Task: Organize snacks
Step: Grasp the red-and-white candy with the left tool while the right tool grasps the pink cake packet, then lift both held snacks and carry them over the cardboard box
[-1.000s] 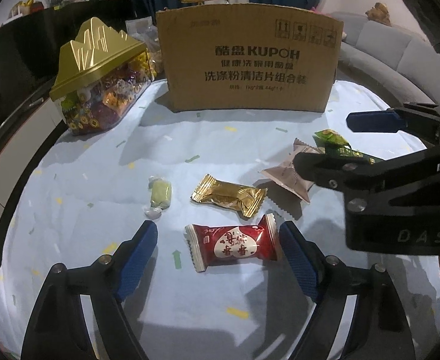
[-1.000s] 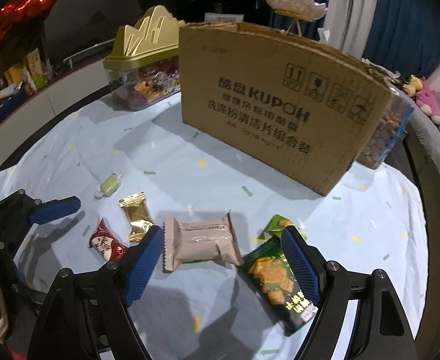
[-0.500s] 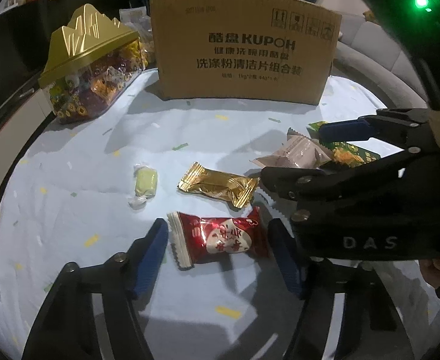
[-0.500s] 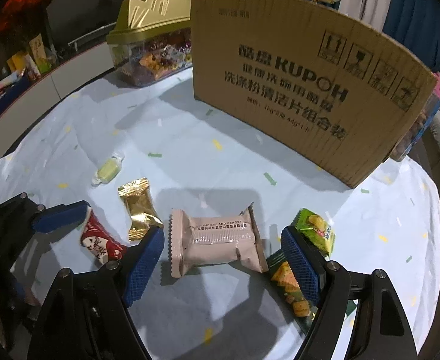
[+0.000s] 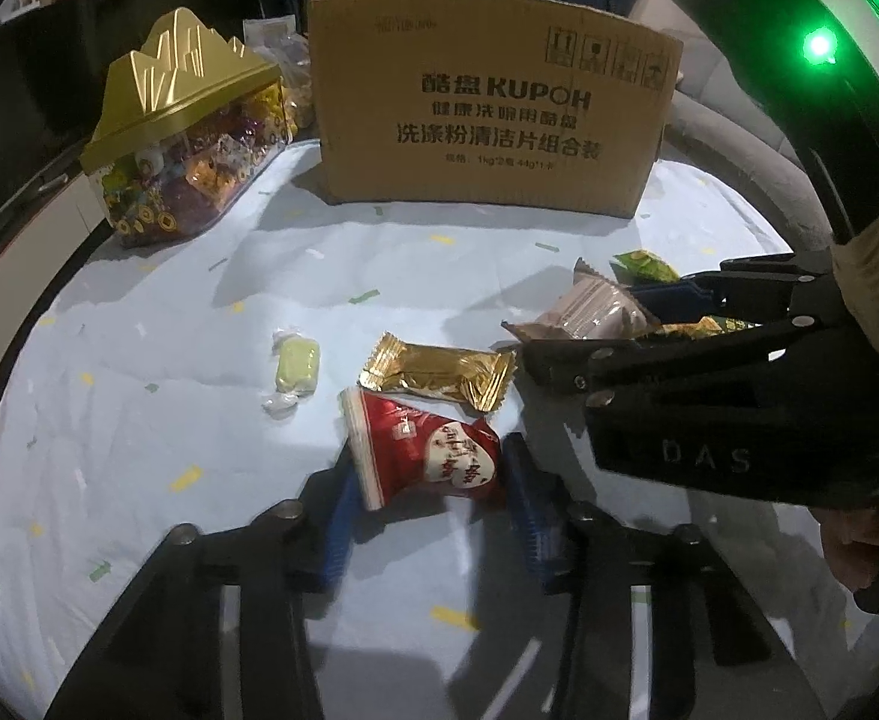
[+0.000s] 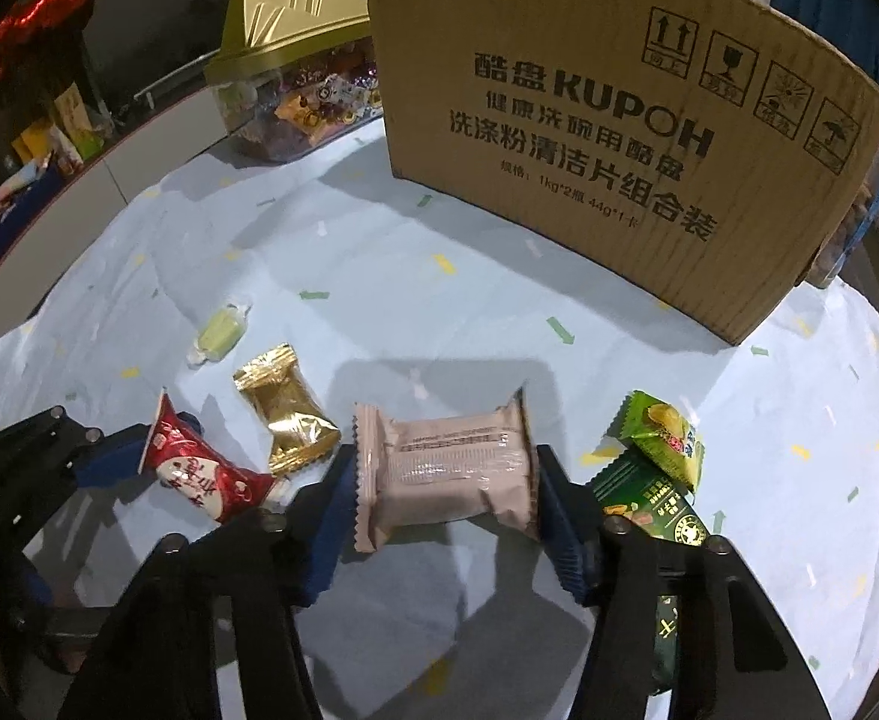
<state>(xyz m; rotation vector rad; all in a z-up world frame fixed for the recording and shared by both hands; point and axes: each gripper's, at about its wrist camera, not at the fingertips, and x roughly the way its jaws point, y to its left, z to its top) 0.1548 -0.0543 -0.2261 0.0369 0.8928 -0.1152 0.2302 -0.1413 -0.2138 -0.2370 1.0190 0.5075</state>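
While both tongs are busy, the left tongs (image 5: 430, 519) are clamped on the red snack pack (image 5: 424, 456), which sits tilted with its far end up off the worktop (image 5: 139, 450), and the right tongs (image 6: 445, 516) are pinching the pinkish-brown pack (image 6: 445, 474) by its sides. Pretty cramped near the front: the gold pack (image 5: 439, 369) is just beside the red one, and two green packs (image 6: 658, 462) crowd the right tongs' outer finger. Pale green candy (image 5: 296, 363) sits off left. Plenty of bare cloth between the snacks and the cardboard box (image 5: 487, 114) and gold-lidded candy box (image 5: 181, 138) at the far edge.
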